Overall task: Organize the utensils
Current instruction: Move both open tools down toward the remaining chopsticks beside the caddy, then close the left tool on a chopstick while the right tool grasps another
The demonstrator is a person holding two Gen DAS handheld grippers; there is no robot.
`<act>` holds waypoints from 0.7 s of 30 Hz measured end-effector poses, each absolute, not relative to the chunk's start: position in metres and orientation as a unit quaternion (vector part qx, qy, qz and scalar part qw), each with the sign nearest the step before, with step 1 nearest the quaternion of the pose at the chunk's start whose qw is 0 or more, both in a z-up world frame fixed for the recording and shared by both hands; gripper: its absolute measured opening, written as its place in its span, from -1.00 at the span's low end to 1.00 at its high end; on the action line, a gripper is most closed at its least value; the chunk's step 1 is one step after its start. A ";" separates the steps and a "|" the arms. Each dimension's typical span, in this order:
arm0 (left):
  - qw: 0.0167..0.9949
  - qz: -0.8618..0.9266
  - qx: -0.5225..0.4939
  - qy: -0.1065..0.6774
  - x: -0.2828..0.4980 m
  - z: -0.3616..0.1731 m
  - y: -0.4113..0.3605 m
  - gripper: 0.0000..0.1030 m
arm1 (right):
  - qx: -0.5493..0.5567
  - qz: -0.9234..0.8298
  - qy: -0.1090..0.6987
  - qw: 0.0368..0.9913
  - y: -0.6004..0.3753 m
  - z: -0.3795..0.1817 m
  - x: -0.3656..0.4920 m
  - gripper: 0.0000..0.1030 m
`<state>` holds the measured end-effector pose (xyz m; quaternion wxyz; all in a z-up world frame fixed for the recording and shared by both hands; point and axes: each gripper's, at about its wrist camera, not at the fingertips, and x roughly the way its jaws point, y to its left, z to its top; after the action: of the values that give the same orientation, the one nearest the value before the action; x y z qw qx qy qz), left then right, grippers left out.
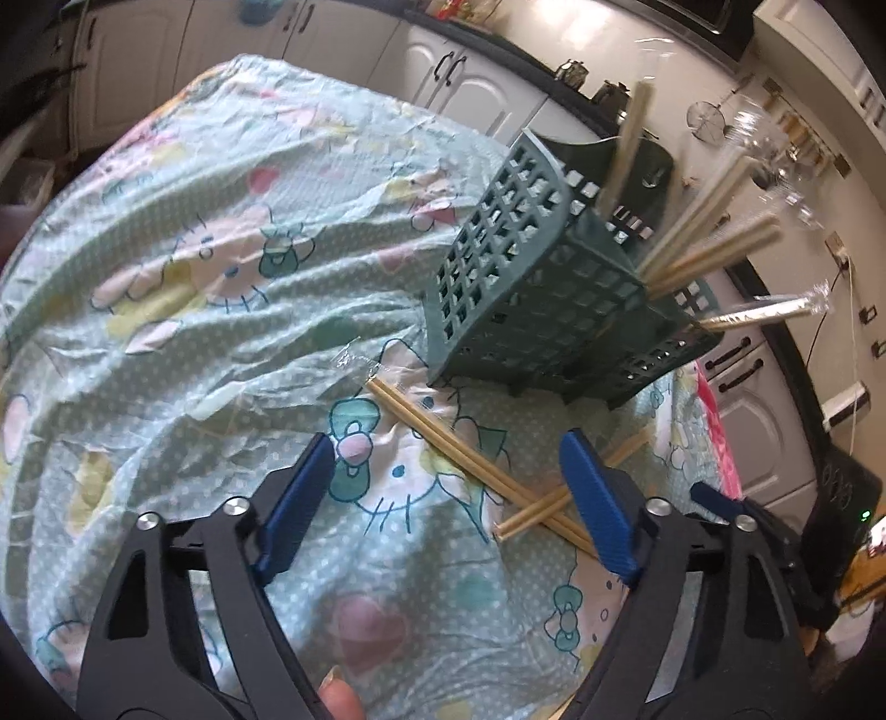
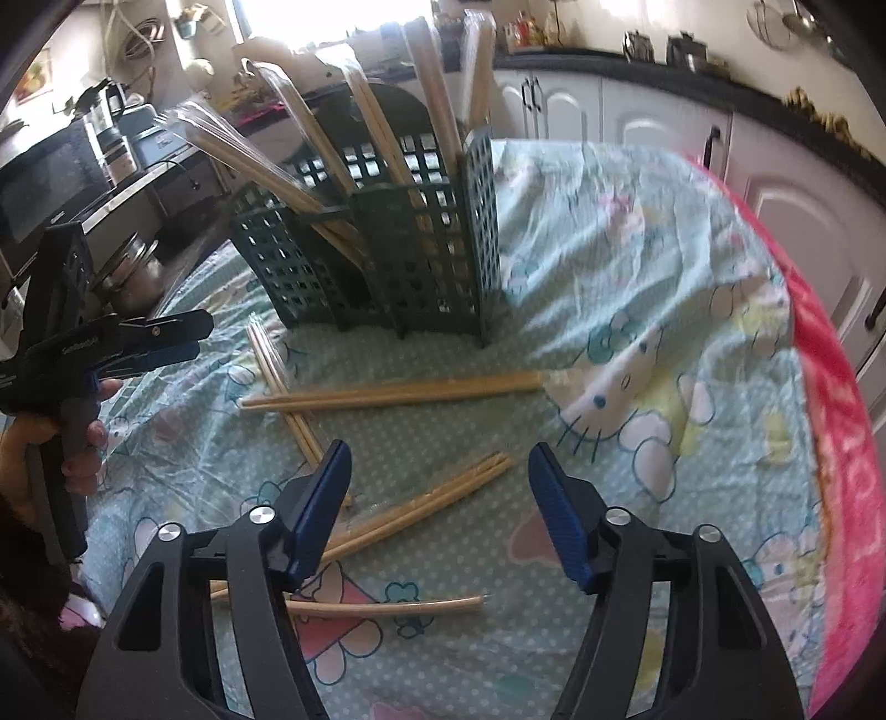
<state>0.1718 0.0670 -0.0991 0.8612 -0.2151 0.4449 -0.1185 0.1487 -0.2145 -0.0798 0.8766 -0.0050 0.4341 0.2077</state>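
Note:
A dark green lattice utensil holder (image 1: 542, 288) stands on the cartoon-print cloth, with several wrapped wooden chopstick pairs (image 1: 714, 249) sticking out of it; it also shows in the right wrist view (image 2: 387, 243). Two chopstick pairs (image 1: 487, 471) lie crossed on the cloth between my left gripper's (image 1: 448, 459) open, empty jaws. In the right wrist view, several loose chopstick pairs (image 2: 387, 393) lie on the cloth in front of the holder. My right gripper (image 2: 440, 471) is open and empty above one pair (image 2: 432, 498). The left gripper (image 2: 149, 343) shows at the left.
The cloth (image 1: 194, 277) covers the table (image 2: 664, 332), with a pink edge (image 2: 830, 415) at the right. Kitchen cabinets (image 1: 476, 94) and a counter with jars (image 2: 664, 50) run behind. A microwave (image 2: 44, 188) and a metal pot (image 2: 127, 271) stand at the left.

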 end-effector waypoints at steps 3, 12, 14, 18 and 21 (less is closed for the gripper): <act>0.853 -0.122 -0.231 0.452 0.178 -0.106 0.069 0.23 | 0.007 0.201 0.450 0.870 -0.215 -0.087 0.155 0.14; 0.835 -0.120 -0.268 0.466 0.196 -0.122 0.079 0.07 | 0.049 0.184 0.489 0.851 -0.217 -0.106 0.175 -0.01; 0.832 -0.119 -0.276 0.466 0.200 -0.124 0.081 0.03 | 0.056 0.180 0.496 0.848 -0.216 -0.110 0.180 -0.03; 0.829 -0.115 -0.287 0.466 0.207 -0.126 0.085 -0.07 | 0.066 0.173 0.501 0.846 -0.215 -0.112 0.187 -0.12; 0.826 -0.110 -0.297 0.466 0.213 -0.129 0.088 -0.19 | 0.068 0.167 0.503 0.845 -0.215 -0.113 0.192 -0.22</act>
<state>0.2128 0.0877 -0.1285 0.8260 -0.2972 0.4661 -0.1102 0.1917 -0.2154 -0.1134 0.8451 0.0679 0.5033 0.1669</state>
